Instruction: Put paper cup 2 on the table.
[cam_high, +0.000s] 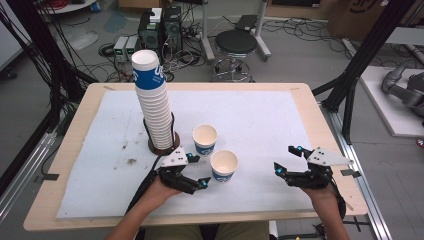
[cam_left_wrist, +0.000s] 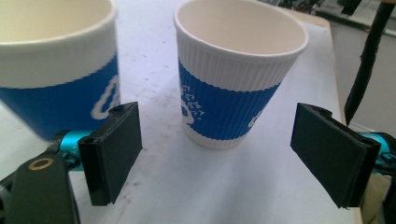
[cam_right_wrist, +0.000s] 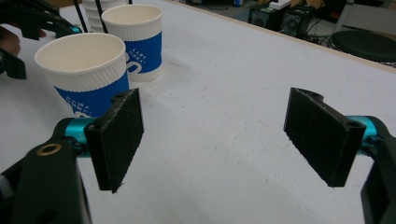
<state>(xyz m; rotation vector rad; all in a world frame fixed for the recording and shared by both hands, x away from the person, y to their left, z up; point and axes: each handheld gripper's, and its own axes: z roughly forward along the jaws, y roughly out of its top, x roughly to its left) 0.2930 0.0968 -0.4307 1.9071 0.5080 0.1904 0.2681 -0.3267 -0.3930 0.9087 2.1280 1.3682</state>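
Two ribbed white paper cups with blue bands stand upright on the white mat (cam_high: 260, 120): one nearer me (cam_high: 224, 165) and one farther back (cam_high: 205, 138). A tall stack of the same cups (cam_high: 152, 100) rises from a round brown base (cam_high: 163, 146) at the left. My left gripper (cam_high: 201, 170) is open just left of the nearer cup. In the left gripper view that cup (cam_left_wrist: 233, 88) stands just ahead of the left gripper (cam_left_wrist: 229, 158), apart from the pads, with the other cup (cam_left_wrist: 56, 70) at the left. My right gripper (cam_high: 286, 159) is open over bare mat; the right gripper (cam_right_wrist: 215, 140) holds nothing, cups (cam_right_wrist: 86, 79) off left.
The wooden table (cam_high: 320, 130) rims the mat on all sides. Dark smudges (cam_high: 131, 161) mark the mat's left part. Behind the table stand a black stool (cam_high: 235, 45) and computer boxes with cables (cam_high: 160, 30). Black frame posts (cam_high: 360, 55) rise at the right.
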